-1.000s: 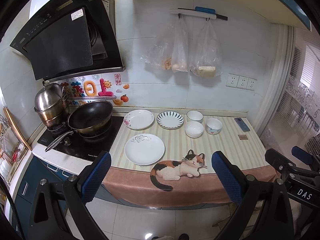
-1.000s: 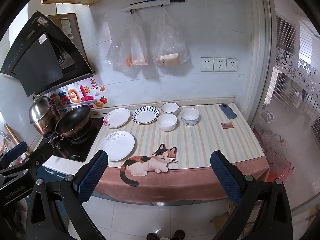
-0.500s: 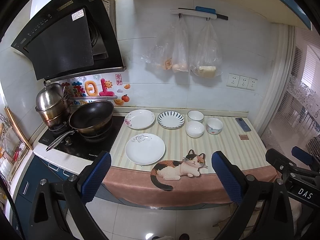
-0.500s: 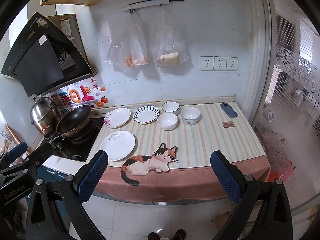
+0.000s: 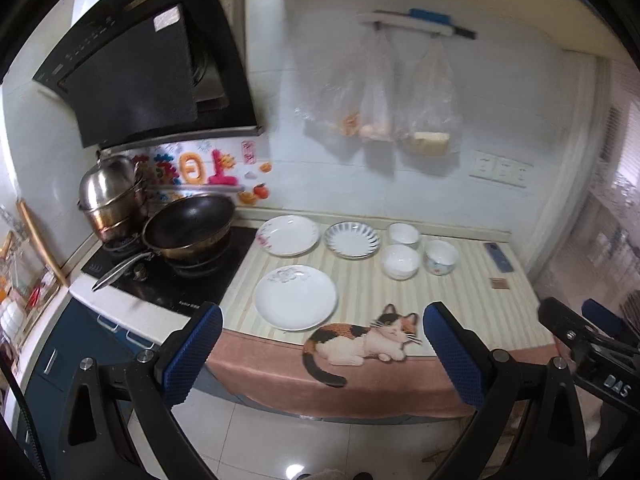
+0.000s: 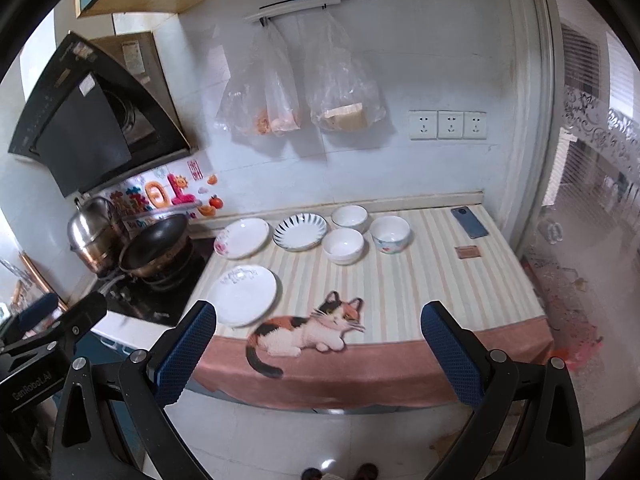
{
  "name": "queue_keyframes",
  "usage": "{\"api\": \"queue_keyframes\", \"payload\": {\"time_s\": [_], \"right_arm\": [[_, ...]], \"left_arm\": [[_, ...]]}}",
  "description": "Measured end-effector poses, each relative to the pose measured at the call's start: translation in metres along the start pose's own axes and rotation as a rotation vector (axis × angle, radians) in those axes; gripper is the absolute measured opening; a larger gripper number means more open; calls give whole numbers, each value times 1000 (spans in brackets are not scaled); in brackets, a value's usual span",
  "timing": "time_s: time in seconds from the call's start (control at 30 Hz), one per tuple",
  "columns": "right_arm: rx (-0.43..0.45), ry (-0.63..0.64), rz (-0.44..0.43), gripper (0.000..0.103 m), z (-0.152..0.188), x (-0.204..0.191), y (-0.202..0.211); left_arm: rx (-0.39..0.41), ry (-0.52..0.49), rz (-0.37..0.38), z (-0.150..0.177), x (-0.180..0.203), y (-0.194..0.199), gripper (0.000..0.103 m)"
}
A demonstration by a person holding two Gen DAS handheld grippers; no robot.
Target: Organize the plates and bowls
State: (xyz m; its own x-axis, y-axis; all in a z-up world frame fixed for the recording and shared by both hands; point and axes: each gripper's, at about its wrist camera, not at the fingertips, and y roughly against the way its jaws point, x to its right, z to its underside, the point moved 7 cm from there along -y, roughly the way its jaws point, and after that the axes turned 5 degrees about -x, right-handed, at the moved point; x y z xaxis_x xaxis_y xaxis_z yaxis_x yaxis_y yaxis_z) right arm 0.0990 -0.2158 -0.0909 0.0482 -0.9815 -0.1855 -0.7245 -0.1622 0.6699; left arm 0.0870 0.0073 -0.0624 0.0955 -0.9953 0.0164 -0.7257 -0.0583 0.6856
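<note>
On the striped counter cloth lie a large white plate (image 5: 296,297) at the front, a flowered plate (image 5: 287,235) and a blue-striped plate (image 5: 351,239) behind it. Three bowls stand to the right: two white bowls (image 5: 403,233) (image 5: 400,261) and a patterned bowl (image 5: 441,256). The same dishes show in the right wrist view, with the large plate (image 6: 242,294) and the bowls (image 6: 343,245). My left gripper (image 5: 322,354) and my right gripper (image 6: 318,354) are both open and empty, held out in front of the counter, well short of the dishes.
A black wok (image 5: 188,222) and a steel pot (image 5: 108,196) sit on the stove at the left. A phone (image 6: 469,221) and a small brown card (image 6: 467,251) lie at the counter's right end. Plastic bags (image 6: 300,92) hang on the wall.
Both views have shifted slightly closer to the counter. The dishes have not moved and both grippers stay open.
</note>
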Motion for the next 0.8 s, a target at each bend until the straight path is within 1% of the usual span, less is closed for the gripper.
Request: {"api": "queue_keyframes", "payload": {"time_s": [0.07, 0.13, 0.17, 0.3, 0.37, 0.5, 0.6, 0.63, 0.67, 0.7, 0.77, 0.8], "right_arm": [[-15, 7, -39, 103, 0, -2, -18], [-66, 8, -81, 103, 4, -6, -47], [-109, 7, -105, 103, 7, -10, -68], [-259, -26, -174, 103, 13, -23, -146], [-311, -47, -195, 103, 16, -31, -187], [-404, -64, -184, 103, 20, -44, -285], [-482, -106, -183, 103, 24, -51, -362], [-499, -118, -186, 103, 26, -53, -385], [-531, -140, -186, 102, 29, -56, -413], [-553, -155, -192, 102, 32, -58, -431], [-586, -181, -206, 98, 36, -64, -468], [-607, -187, -205, 94, 38, -68, -488]], "left_arm": [[-8, 17, -52, 0, -12, -21, 103], [-26, 33, -94, 0, -25, -44, 103], [-47, 41, -115, 1, -34, -59, 103], [-159, 69, -140, 1, -68, -133, 103], [-215, 80, -137, 0, -83, -173, 103], [-345, 77, -87, 1, -106, -259, 103], [-463, 79, -22, 5, -121, -333, 102], [-494, 75, -11, 6, -125, -351, 99], [-527, 69, 5, 8, -129, -372, 94], [-559, 56, 17, 10, -132, -396, 90], [-600, 37, 32, 14, -136, -424, 88], [-623, 27, 44, 16, -138, -441, 83]]}}
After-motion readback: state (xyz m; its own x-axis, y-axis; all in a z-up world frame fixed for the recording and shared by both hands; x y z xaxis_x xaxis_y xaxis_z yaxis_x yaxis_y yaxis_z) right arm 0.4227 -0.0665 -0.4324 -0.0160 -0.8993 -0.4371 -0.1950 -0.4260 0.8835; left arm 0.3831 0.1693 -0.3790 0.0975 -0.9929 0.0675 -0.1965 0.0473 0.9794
